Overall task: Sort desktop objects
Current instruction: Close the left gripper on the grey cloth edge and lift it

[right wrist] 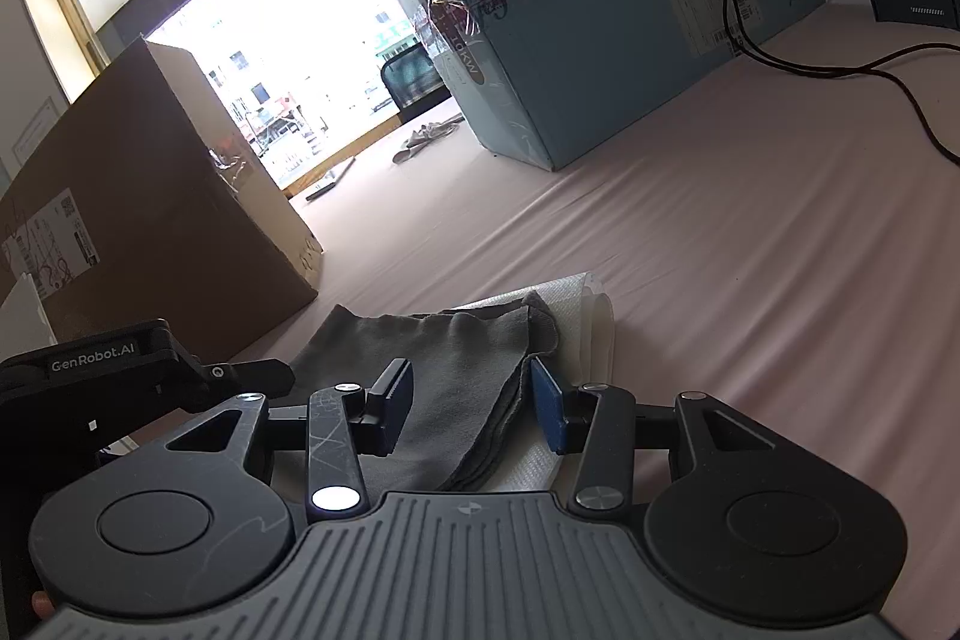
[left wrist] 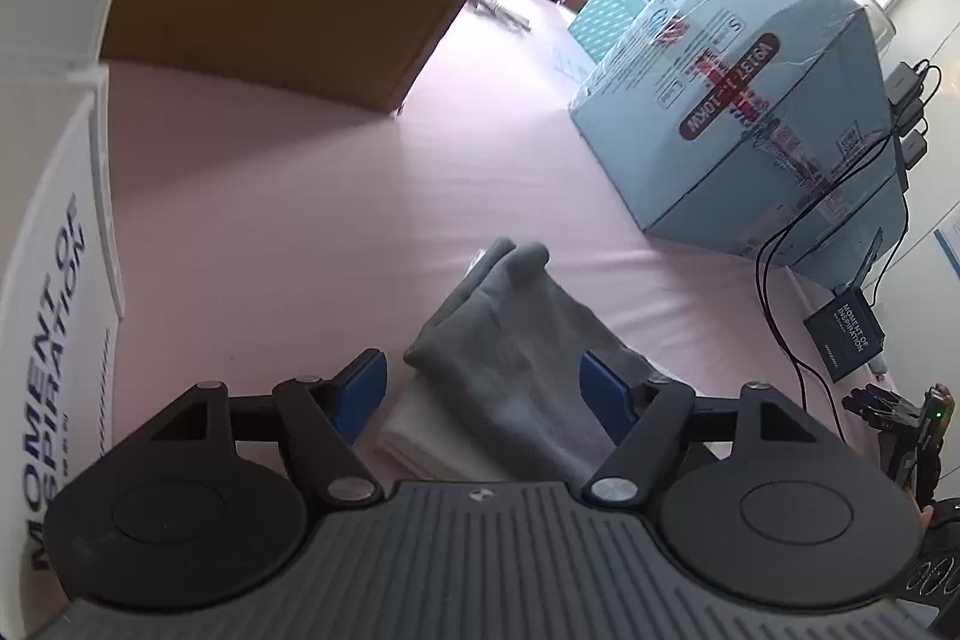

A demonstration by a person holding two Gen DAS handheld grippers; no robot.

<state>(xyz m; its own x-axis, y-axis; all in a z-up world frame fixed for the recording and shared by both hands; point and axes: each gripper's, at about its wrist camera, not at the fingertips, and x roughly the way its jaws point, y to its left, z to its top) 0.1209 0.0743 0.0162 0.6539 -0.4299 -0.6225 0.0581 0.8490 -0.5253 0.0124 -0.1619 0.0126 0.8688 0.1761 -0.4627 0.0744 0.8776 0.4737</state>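
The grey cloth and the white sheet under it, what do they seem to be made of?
The grey cloth looks like soft, matte woven or knitted fabric: it folds limply, with stitched edges. The white sheet under it looks like thin embossed paper or non-woven tissue, from its fine dotted texture and rolled end; which one is hard to tell. Both open claws, left claw and right claw, straddle the cloth.

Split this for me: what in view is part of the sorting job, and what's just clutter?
Job: grey cloth, white folded sheet under it, left gripper and right gripper, both open.

Lying about: blue carton, brown carton, black cables, small dark box.
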